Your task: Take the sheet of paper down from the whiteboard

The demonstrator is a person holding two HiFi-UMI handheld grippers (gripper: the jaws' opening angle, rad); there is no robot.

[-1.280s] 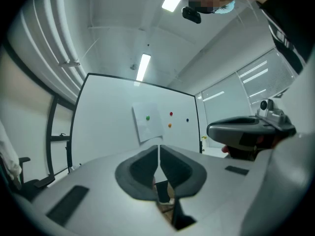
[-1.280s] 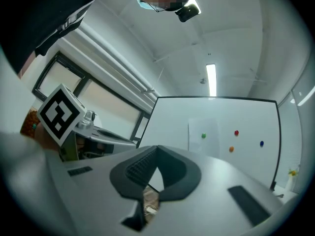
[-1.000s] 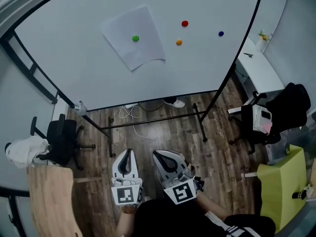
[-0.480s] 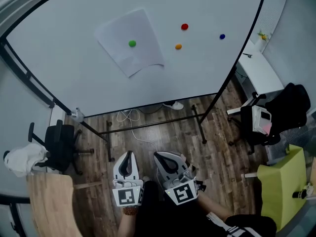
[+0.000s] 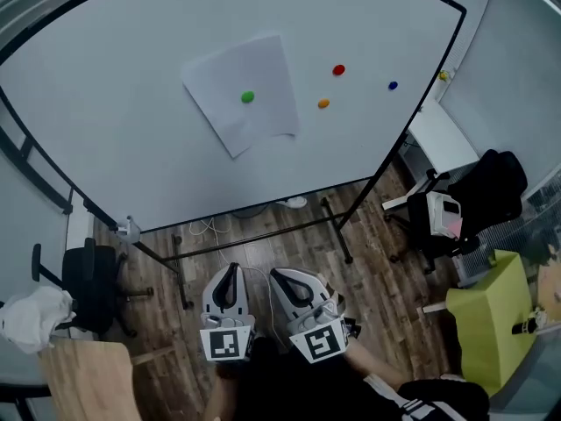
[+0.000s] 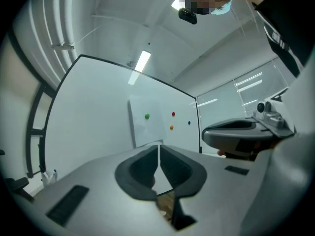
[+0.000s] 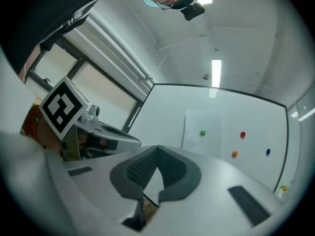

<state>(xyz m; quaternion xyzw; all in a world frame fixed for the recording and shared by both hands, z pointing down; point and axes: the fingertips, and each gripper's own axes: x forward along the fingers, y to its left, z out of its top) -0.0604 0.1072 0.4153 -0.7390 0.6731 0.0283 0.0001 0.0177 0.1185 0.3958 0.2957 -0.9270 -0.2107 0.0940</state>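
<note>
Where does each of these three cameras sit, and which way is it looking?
Head view: on the person's head, looking steeply down at the whiteboard, the sheet of paper and the floor; the left tool and right tool show at the bottom.
Left gripper view: on the left tool, facing the whiteboard along its shut jaws; the right tool shows at right.
Right gripper view: on the right tool, facing the whiteboard; the left tool shows at left.
Shared: all three show the sheet of paper under its green magnet.

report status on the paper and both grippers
Left gripper shut, empty; right gripper shut, empty. Sheet of paper on whiteboard under green magnet, untouched. Nothing seen in the way.
</note>
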